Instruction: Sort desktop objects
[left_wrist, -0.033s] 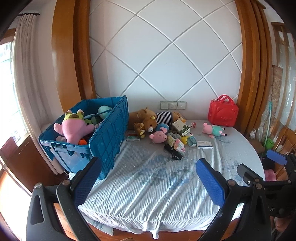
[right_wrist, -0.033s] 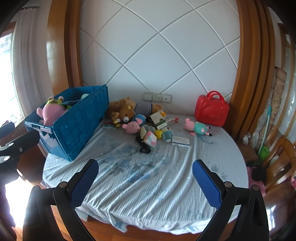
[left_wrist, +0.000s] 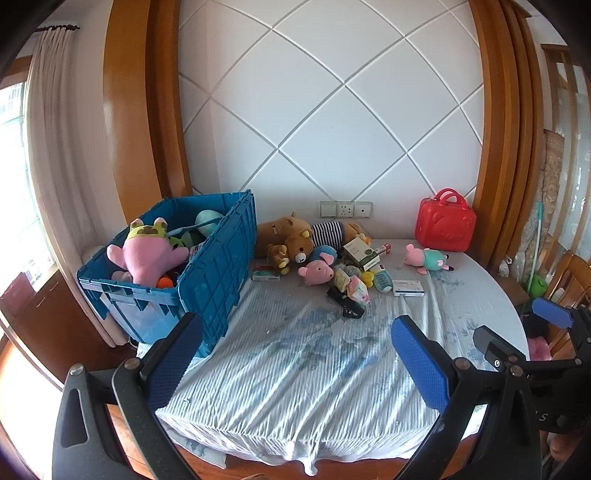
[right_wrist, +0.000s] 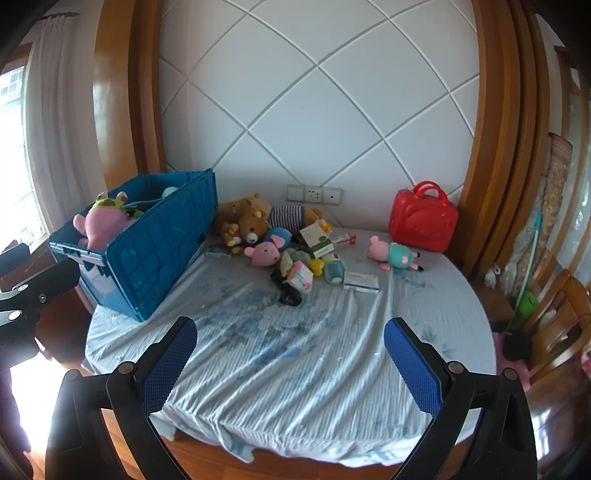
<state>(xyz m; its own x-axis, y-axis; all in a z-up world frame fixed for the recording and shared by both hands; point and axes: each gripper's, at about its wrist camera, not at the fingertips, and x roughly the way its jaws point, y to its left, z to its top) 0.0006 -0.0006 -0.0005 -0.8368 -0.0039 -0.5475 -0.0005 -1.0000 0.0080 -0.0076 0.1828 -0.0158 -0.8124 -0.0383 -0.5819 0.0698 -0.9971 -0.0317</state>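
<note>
Here, left claw (left_wrist: 295, 354) spread wide, empty, above near edge of cloth-covered surface (left_wrist: 295, 369). Right claw (right_wrist: 290, 354) likewise spread, empty, above same edge. Landmark: blue crate (left_wrist: 218, 266) at surface's left, holding pink plush (left_wrist: 147, 254). Just right of crate: brown bear plush (left_wrist: 284, 236), pink pig plush (left_wrist: 317, 271), small boxes (left_wrist: 408, 287), all in loose heap. Further right of crate, apart from heap: pig plush in teal dress (left_wrist: 424, 256). Red case (left_wrist: 445, 223) farthest right, against wall.

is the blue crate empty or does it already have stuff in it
Not empty: the crate already holds plush toys, a pink one sticking up above its rim.
</note>
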